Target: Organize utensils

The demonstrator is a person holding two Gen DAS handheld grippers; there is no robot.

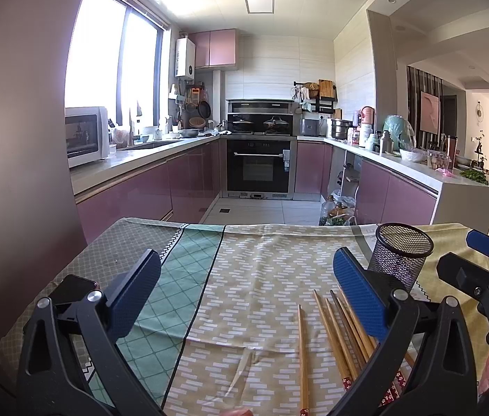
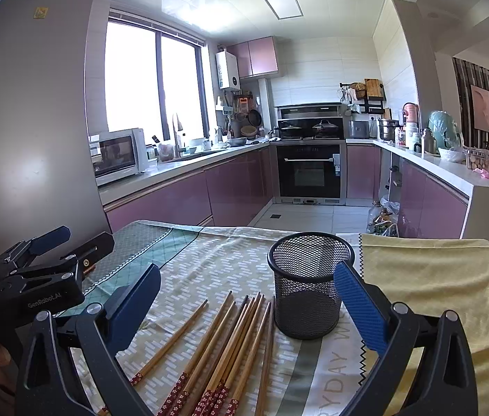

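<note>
Kitchen of glossy mauve cabinets (image 2: 161, 204) and pale tile behind a worktop draped in a soft, creased patterned cloth (image 1: 244, 277): grey lattice, green diamonds, beige dashes, plain yellow.

Nearest, right gripper (image 2: 246, 306) with jaws spread wide, textured blue pads, nothing held. Between them, slim round bamboo chopsticks (image 2: 234, 350) fanned flat on the cloth, red flowered ends nearest the camera, one stick apart at left. Just beyond, upright and empty, a cylindrical black wire-mesh holder (image 2: 308, 284), close beside the chopstick tips.

At left, left gripper (image 1: 244, 294), jaws likewise wide and empty, above bare cloth, chopsticks under its right finger.
</note>
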